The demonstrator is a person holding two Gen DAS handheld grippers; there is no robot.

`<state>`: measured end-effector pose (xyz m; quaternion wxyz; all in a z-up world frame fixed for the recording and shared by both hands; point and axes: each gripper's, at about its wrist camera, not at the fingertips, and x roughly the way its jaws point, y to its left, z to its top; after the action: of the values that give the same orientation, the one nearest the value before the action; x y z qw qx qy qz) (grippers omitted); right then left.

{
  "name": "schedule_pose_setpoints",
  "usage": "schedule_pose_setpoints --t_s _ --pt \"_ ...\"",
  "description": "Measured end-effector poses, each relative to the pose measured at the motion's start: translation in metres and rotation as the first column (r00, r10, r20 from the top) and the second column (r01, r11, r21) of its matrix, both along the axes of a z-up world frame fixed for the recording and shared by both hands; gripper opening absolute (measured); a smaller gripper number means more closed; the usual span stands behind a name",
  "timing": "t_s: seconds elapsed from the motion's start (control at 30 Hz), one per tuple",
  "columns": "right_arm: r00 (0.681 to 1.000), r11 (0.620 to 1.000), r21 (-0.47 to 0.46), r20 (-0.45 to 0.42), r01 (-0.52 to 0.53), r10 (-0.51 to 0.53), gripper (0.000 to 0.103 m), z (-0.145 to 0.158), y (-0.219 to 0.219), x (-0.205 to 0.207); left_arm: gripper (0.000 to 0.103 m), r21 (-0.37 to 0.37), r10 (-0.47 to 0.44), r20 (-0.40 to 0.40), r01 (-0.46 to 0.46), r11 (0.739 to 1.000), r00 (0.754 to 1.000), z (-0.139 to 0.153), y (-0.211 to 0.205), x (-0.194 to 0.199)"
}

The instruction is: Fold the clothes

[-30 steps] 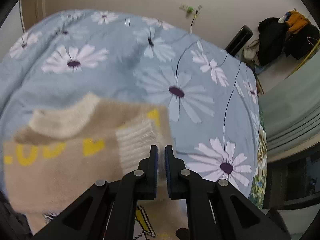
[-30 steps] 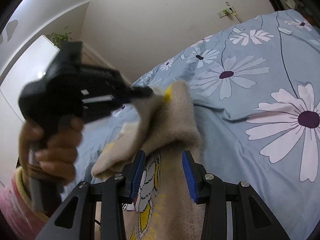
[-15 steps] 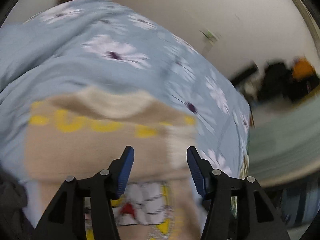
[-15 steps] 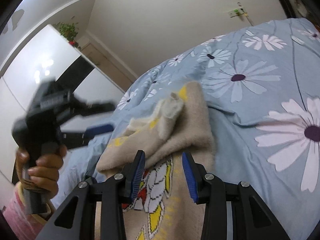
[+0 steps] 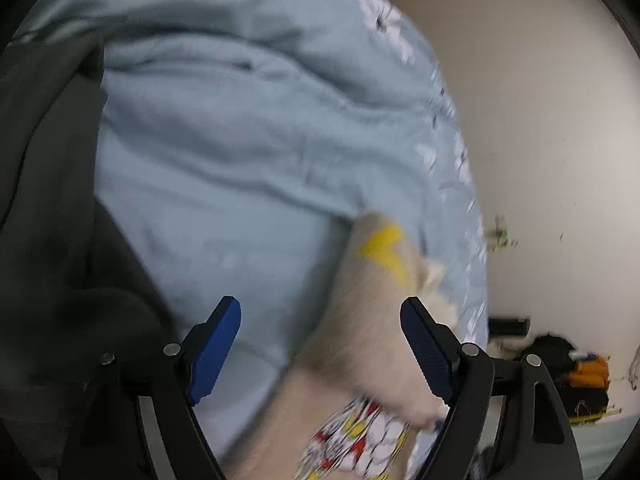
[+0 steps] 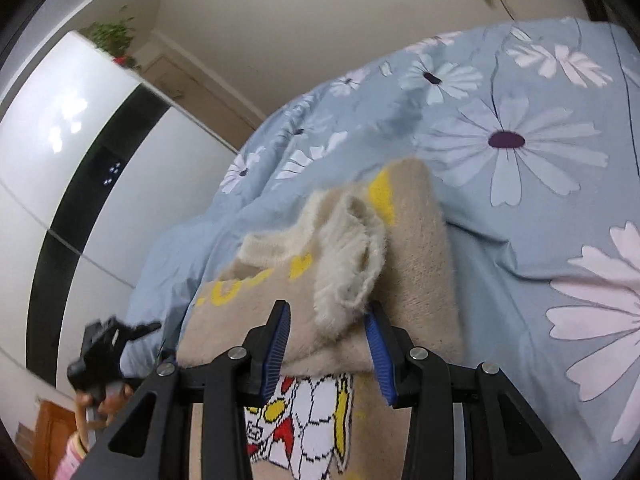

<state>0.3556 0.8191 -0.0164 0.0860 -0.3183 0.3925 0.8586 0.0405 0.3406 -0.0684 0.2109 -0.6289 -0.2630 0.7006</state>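
Observation:
A beige fuzzy sweater (image 6: pixel 416 264) with yellow letters and a red, white and yellow picture lies on the bed, its top part and a cream cuffed sleeve (image 6: pixel 348 256) folded over. My right gripper (image 6: pixel 326 344) is open, its jaws either side of the folded edge and sleeve cuff. My left gripper (image 5: pixel 320 344) is open and empty, off to the left of the sweater (image 5: pixel 372 320), which shows blurred in the left wrist view. It also appears small at the lower left of the right wrist view (image 6: pixel 108 340).
The blue daisy-print duvet (image 6: pixel 520 128) covers the bed. A dark garment (image 5: pixel 52 200) lies at the left in the left wrist view. A white and black wardrobe (image 6: pixel 80 152) stands left of the bed. Clothes (image 5: pixel 580 380) are piled by the far wall.
My left gripper let go of the sleeve cuff, opened wide and swung away left and down. The sleeve now lies folded on the sweater. My right gripper stayed open at the fold.

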Motion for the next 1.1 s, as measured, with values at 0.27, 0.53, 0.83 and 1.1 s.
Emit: schedule_pose_setpoints --t_s 0.27,0.53,0.83,1.1 --pt "0.989 0.995 0.069 -0.134 0.068 -0.058 0.009 0.027 -0.005 0.016 0.083 -0.09 -0.147 -0.095 0.138 0.986 0.985 0.005 0.022 0.005" --pt "0.995 0.996 0.044 0.044 0.083 -0.085 0.009 -0.01 0.009 0.018 0.083 -0.117 -0.235 -0.162 0.218 0.969 0.959 0.004 0.048 -0.003" --pt "0.997 0.991 0.107 0.014 0.076 -0.077 0.034 0.009 0.021 0.02 0.083 -0.119 -0.329 -0.244 0.309 0.944 0.912 0.006 0.084 -0.019" --pt "0.997 0.998 -0.034 0.047 0.057 -0.055 0.058 -0.02 0.059 -0.014 0.082 -0.106 -0.412 -0.193 0.398 0.911 0.891 -0.011 0.114 -0.022"
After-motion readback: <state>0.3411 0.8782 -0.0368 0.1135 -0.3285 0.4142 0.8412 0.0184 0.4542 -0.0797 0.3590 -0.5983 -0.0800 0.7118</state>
